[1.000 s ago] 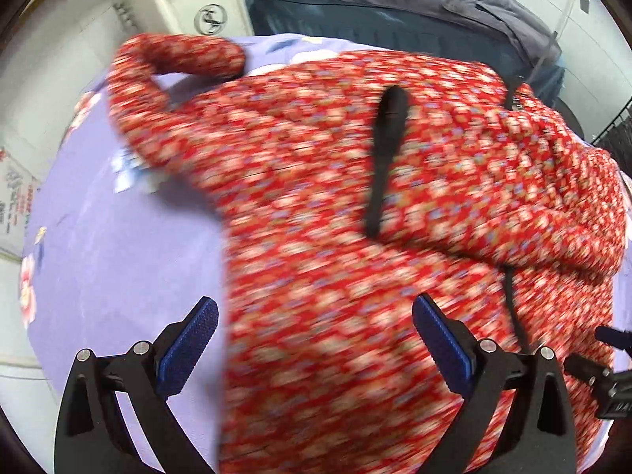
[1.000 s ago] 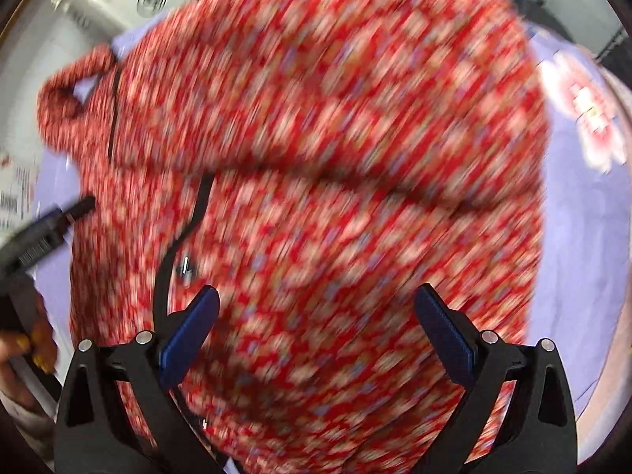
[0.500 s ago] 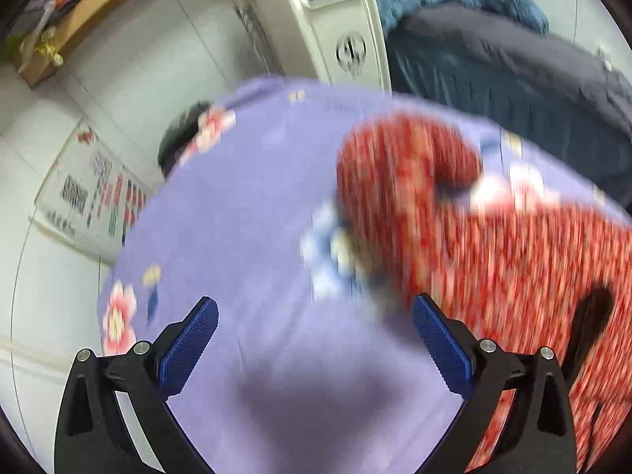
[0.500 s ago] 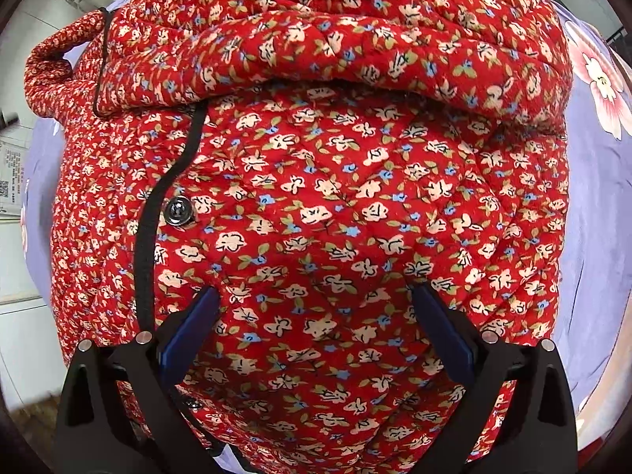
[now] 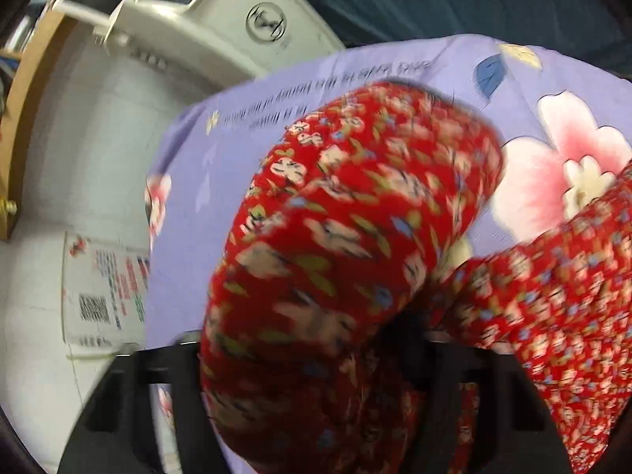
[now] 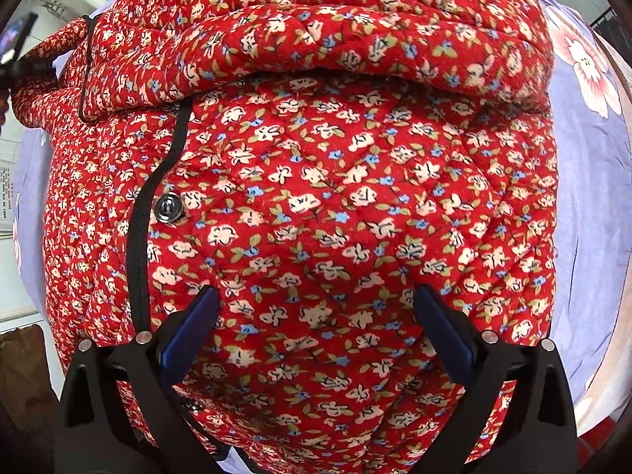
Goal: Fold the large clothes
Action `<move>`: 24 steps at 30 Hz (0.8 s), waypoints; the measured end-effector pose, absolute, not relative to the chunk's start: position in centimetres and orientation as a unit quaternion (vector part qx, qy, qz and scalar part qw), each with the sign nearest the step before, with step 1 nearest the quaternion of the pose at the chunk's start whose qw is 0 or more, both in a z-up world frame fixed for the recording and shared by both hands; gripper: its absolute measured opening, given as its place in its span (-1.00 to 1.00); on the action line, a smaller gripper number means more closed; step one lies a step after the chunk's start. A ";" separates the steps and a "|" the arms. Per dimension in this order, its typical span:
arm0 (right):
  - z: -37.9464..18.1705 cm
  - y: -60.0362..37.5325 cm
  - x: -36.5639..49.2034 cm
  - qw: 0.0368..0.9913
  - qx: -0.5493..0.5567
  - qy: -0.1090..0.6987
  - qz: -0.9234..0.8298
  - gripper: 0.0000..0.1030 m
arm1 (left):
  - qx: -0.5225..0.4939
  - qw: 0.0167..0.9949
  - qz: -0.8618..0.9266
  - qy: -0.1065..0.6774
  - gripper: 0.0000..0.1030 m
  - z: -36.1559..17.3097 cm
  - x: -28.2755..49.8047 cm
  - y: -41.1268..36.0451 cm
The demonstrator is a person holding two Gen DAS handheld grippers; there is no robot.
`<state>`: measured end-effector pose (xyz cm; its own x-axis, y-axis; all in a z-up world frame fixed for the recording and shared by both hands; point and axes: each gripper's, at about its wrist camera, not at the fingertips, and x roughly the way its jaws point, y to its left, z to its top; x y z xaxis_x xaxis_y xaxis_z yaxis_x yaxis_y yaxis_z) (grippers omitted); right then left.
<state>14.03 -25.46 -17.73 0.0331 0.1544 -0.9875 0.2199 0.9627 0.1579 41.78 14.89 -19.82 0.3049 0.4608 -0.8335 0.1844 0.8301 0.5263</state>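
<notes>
One garment on my feeds: a red quilted floral jacket spread on a lilac flowered sheet. In the right wrist view it fills nearly the whole frame, sheet showing only along the right and left edges. A folded-over section lies across the upper part of the frame, its lower edge running from left-centre to the right side.

Left wrist view is motion-blurred. The jacket's sleeve bulges up through the centre and lower centre, with more jacket at the lower right. The sheet takes the middle band, a big pink flower at the right. Behind it, upper left, a pale grey machine with a button panel, white tiled wall beside it. A dark padded thing sits at upper right; can't identify it. A printed poster is on the wall at left-centre.

Right gripper: blue pads spread wide, nothing between them, tips against or just over the jacket front at lower centre; can't tell contact.

Left gripper: only the black frame shows at the bottom; sleeve fabric covers the fingers completely, so I can't tell whether they are clamped on it.

Black trim runs down the left-centre of the right view. One dark button sits just right of it.
</notes>
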 end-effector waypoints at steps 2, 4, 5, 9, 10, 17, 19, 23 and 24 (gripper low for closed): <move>-17.6 -25.5 13.5 0.707 0.138 0.693 -0.023 0.89 | 0.232 0.779 0.081 0.577 -0.41 -19.0 41.0 16.0; -17.7 -26.0 13.2 0.708 0.142 0.691 -0.022 0.89 | 0.176 0.792 0.072 0.580 -0.56 -17.5 40.6 17.6; -17.8 -26.1 13.2 0.708 0.143 0.691 -0.021 0.89 | 0.142 0.800 0.067 0.580 -0.58 -16.4 40.4 18.1; -17.9 -26.4 13.5 0.703 0.139 0.698 -0.019 0.89 | 0.047 0.840 0.010 0.540 -0.63 -10.4 38.6 17.8; -18.1 -26.3 13.7 0.701 0.139 0.699 -0.018 0.89 | 0.031 0.849 -0.011 0.527 -0.63 -8.8 37.8 16.9; -18.4 -26.4 14.9 0.700 0.147 0.699 -0.008 0.89 | -0.054 0.867 -0.201 0.453 -0.64 -1.1 31.5 6.1; -18.2 -26.9 14.8 0.702 0.154 0.695 -0.003 0.89 | -0.017 0.850 -0.245 0.466 -0.64 -3.0 28.8 0.5; -17.5 -28.0 14.2 0.706 0.161 0.689 0.002 0.89 | 0.081 0.802 -0.288 0.516 -0.48 -10.7 23.9 -9.6; -17.4 -28.2 14.1 0.707 0.162 0.689 0.002 0.89 | 0.113 0.791 -0.288 0.528 -0.38 -12.5 23.1 -11.4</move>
<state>14.12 -28.25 -17.38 0.0516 0.2265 -0.9726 0.2208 0.9473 0.2323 23.12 -11.39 -12.49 0.2776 -0.3362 -0.9000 0.5741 0.8092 -0.1252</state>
